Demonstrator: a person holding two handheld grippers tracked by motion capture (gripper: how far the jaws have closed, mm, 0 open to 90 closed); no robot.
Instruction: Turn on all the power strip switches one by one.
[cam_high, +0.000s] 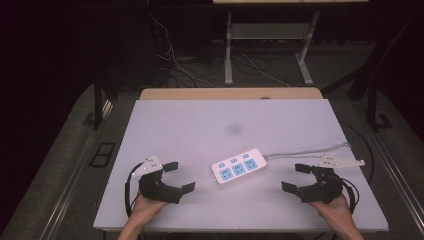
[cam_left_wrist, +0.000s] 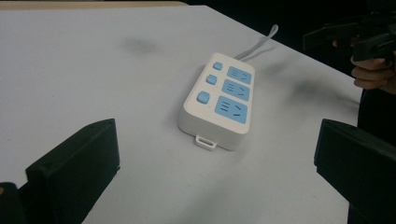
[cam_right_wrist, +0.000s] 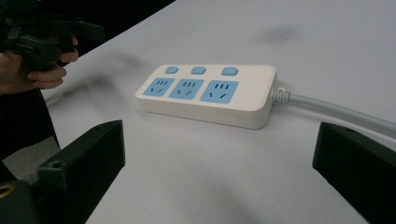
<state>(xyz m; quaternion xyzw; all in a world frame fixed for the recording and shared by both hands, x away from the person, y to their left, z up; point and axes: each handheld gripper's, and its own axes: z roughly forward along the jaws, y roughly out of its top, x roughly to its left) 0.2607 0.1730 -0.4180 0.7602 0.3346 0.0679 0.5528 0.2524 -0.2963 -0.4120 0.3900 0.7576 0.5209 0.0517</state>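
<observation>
Power strip (cam_high: 238, 171) between both grippers, left (cam_high: 179, 176) and right (cam_high: 296, 177), jaws wide apart and empty: approach level from each short end, avoiding the cord (cam_high: 305, 151).

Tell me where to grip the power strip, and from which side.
Probably across the short width of the power strip, near the middle of its body, coming from above. The long flat sides are parallel; the cable blocks one end. Both the left gripper and the right gripper are open.
</observation>
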